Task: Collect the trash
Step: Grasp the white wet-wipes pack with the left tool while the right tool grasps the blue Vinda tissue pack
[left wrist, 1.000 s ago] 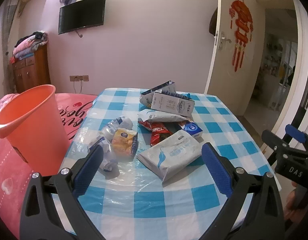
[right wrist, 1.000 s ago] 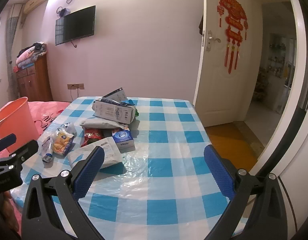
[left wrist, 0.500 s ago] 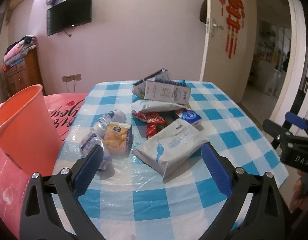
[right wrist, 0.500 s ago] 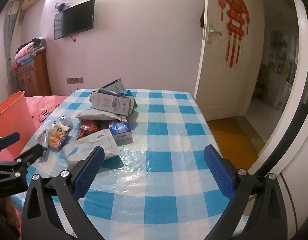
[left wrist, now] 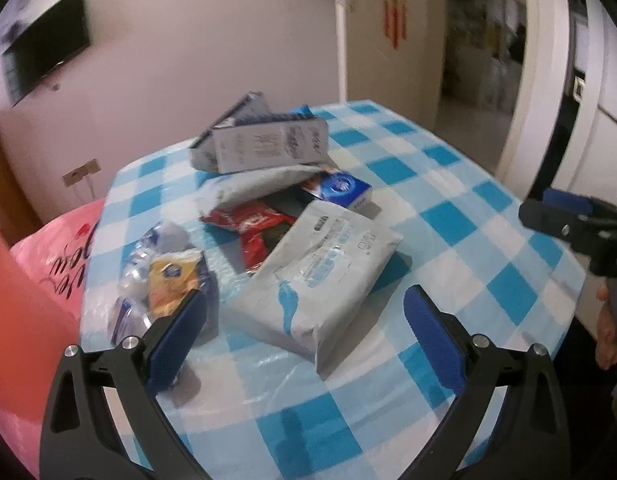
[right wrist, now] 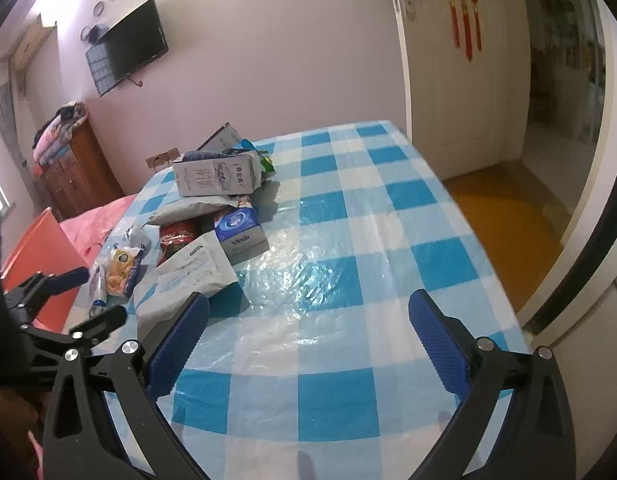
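The counter (left wrist: 460,216) wears a blue-and-white checked cloth under clear plastic film. Litter is heaped toward its left side: a white wet-wipe pack (left wrist: 320,276), a red wrapper (left wrist: 256,224), a blue tissue box (left wrist: 340,190), a grey carton (left wrist: 268,146) on a grey pouch (left wrist: 260,186), a yellow snack bag (left wrist: 170,284) beside crumpled clear plastic (left wrist: 148,248).

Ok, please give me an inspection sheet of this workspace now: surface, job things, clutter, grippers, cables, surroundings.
Surface: table in blue-white check cloth under clear plastic.
Job's things: trash heaped at the far left: white pack, blue box, red wrapper, carton, yellow packet; orange bin beside the table.
Clutter: nothing seen.
Grippers: left gripper open, over the white pack; right gripper open, over bare cloth.
Cables: nothing seen.
Surroundings: TV, cabinet, open door.
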### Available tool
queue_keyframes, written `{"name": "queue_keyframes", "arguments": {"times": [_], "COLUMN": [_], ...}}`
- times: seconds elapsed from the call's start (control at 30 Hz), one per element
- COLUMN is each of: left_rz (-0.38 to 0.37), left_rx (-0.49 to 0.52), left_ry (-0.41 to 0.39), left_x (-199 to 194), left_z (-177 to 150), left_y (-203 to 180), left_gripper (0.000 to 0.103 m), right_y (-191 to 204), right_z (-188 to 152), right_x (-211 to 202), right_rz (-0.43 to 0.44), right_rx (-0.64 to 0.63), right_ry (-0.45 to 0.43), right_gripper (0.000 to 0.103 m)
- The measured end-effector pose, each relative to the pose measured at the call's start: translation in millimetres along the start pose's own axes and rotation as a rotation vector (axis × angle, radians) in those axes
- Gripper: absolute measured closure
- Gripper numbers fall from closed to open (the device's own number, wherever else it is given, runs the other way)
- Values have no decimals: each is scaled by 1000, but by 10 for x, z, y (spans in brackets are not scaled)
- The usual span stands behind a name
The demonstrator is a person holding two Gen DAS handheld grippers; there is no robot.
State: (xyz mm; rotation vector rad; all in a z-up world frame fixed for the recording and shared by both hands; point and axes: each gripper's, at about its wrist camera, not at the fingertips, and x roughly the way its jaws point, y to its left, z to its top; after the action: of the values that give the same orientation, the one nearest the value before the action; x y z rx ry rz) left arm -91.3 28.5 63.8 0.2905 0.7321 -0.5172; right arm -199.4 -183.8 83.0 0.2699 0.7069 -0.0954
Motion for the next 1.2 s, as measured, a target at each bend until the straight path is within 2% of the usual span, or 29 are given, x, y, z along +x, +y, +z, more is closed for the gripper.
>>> {"name": "queue_keyframes", "arguments": {"times": [0.1, 0.3, 0.47, 0.63, 0.73, 1.0, 1.2], "left_rz": [-53, -47, -88, -153, -161, -114, -96], "left_rx": [65, 177, 192, 175, 158, 138, 52], "left_ry": [42, 147, 220, 256, 280, 235, 202], "left_x": [164, 560, 785, 918, 1013, 984, 914], "left_z": [82, 190, 239, 278, 271, 230, 197], "left_y": [-44, -61, 38, 91, 89, -19, -31], "left_gripper": [4, 4, 4, 4, 4, 6, 16], "right_y": [-75, -149, -160, -146, -133, -84, 3], "right_z": [-2, 12, 19, 19, 17, 77, 175], "right_x": [48, 153, 256, 404, 486, 624, 747], "right_rz": [16, 63, 98, 126, 139, 168, 194], "right_rx": [20, 37, 32, 31, 29, 18, 3], "right_ry": [7, 30, 55, 87, 107, 132, 148], "right_gripper": [4, 4, 4, 4, 4, 4, 4]}}
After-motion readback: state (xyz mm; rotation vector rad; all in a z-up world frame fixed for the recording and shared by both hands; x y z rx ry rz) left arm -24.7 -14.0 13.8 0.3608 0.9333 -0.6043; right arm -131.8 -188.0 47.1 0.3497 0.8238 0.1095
